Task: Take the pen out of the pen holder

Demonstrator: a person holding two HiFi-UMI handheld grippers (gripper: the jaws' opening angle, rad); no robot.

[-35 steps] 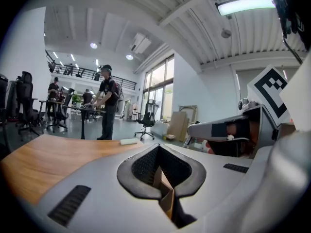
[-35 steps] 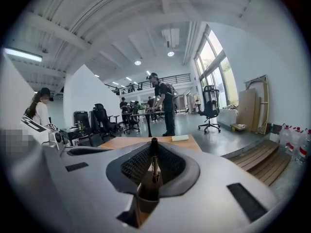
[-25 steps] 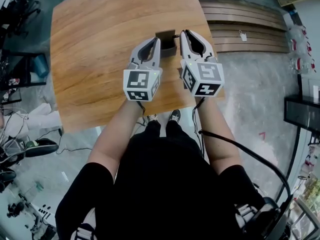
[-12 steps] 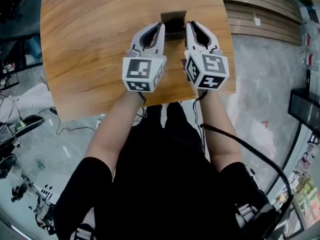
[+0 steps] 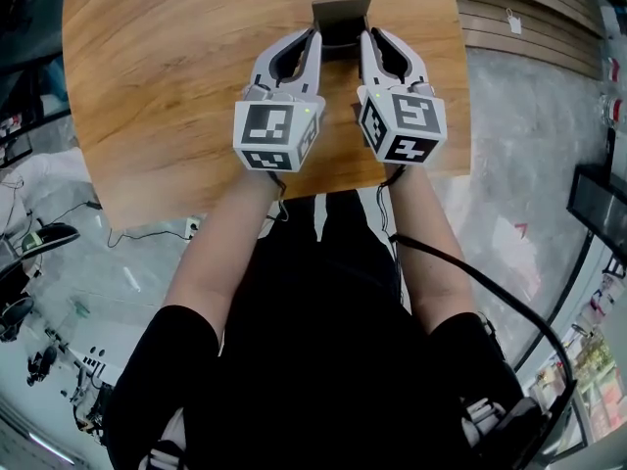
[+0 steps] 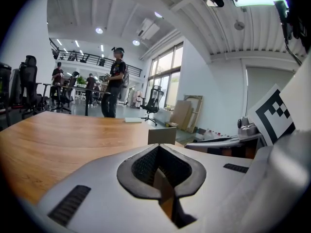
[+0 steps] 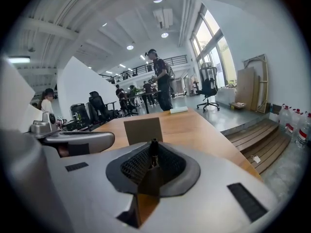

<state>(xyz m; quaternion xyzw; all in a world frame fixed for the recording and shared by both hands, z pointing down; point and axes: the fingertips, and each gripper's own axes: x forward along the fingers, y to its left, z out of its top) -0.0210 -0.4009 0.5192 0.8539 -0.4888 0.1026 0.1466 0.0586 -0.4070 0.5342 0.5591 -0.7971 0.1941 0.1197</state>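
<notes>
Your left gripper (image 5: 314, 37) sits just left of the pen holder (image 5: 341, 10) with its jaws drawn together and nothing between them; its own view shows only the holder's tan back panel past the tips. The holder stands at the far edge of the table (image 5: 167, 86), between your two grippers and nearly touching both.

The pen (image 7: 153, 155) stands upright in the holder, long axis vertical, black cap uppermost. It lies dead ahead of your right gripper (image 5: 365, 37), right at the closed tips. From these views it looks to stand just beyond them rather than pinched, though that can't be settled.

So the right side is the nearer one. Those jaws would probably need to part and slip around the shaft, and the pull should go straight up along the pen, away from the holder.
</notes>
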